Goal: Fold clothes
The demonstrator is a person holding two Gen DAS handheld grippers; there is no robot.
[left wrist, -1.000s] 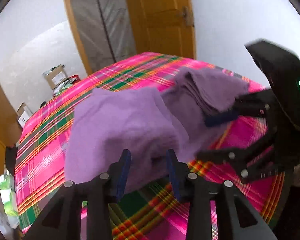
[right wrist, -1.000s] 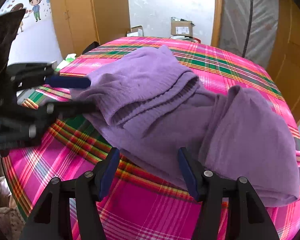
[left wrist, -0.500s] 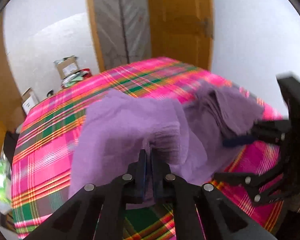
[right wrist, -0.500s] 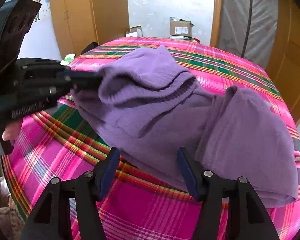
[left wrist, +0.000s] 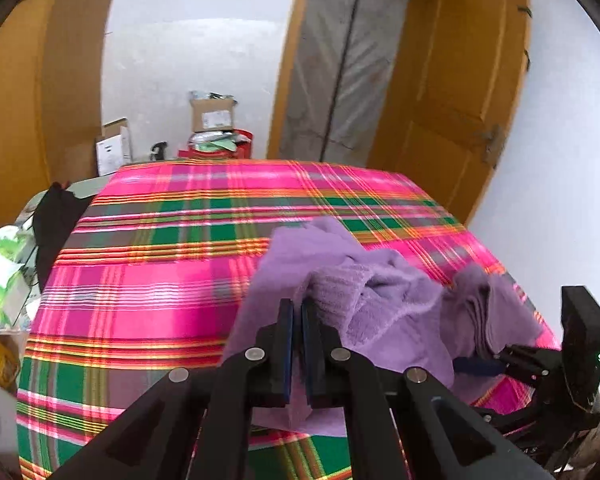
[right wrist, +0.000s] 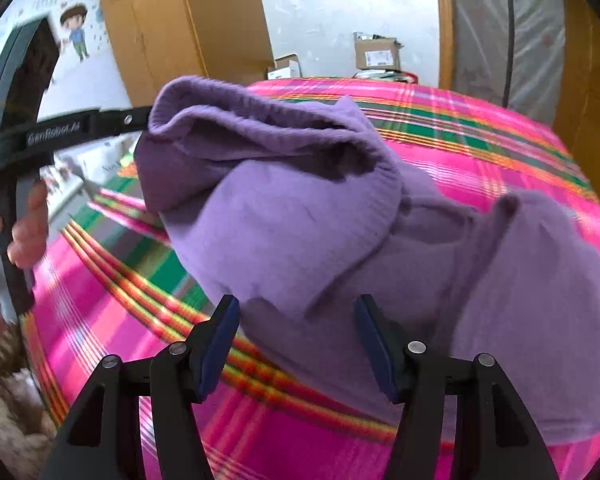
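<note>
Left gripper (left wrist: 296, 322) clamps purple sweater (right wrist: 300, 208) edge, lifted left; right gripper (right wrist: 296, 328), jaws wide, faces its near hem.

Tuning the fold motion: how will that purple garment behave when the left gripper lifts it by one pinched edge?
Likely floppy: the purple garment already sags in loose folds from the left gripper, whose jaws are shut on its edge. Probably light, since that thin pinch carries a raised bunch. The fuzzy knit may drag on the plaid tablecloth rather than slide, so the trailing part could bunch.
</note>
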